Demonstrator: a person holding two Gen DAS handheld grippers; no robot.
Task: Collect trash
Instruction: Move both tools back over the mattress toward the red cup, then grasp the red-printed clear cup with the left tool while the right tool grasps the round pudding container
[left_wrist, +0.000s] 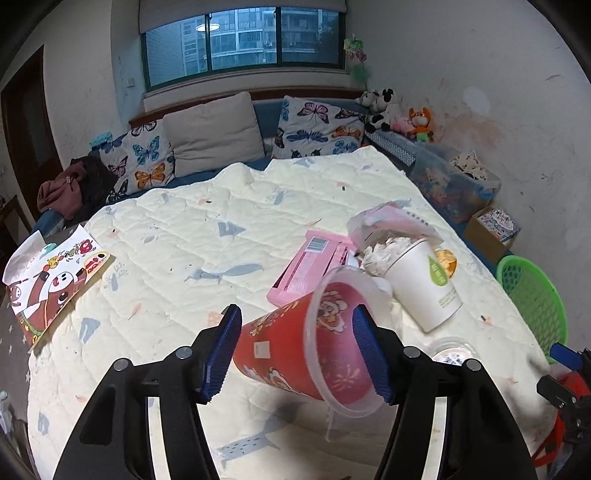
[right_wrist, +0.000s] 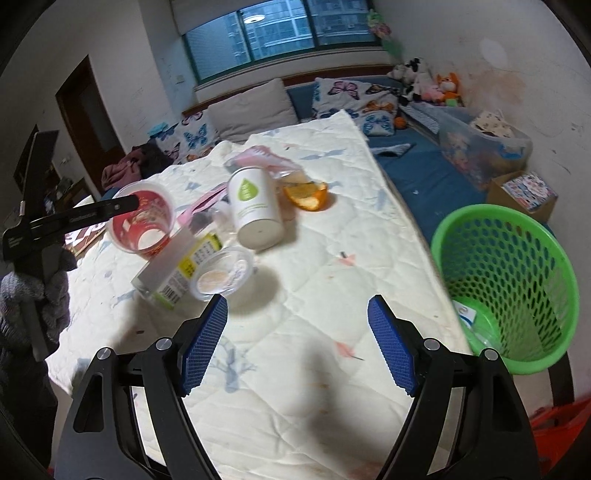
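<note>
My left gripper is shut on a red plastic cup with a flower print, held on its side just above the quilt; the cup also shows in the right wrist view. Beyond it lie a pink packet, a white paper cup stuffed with tissue, and a small clear lidded tub. My right gripper is open and empty above the quilt. Ahead of it are the clear tub, a yellow-labelled box, the white cup and orange peel. A green mesh basket stands to the right.
The cream quilt covers a bed with butterfly pillows at the far end. A cartoon-printed paper lies at the left edge. A plastic storage bin and cardboard box sit by the right wall.
</note>
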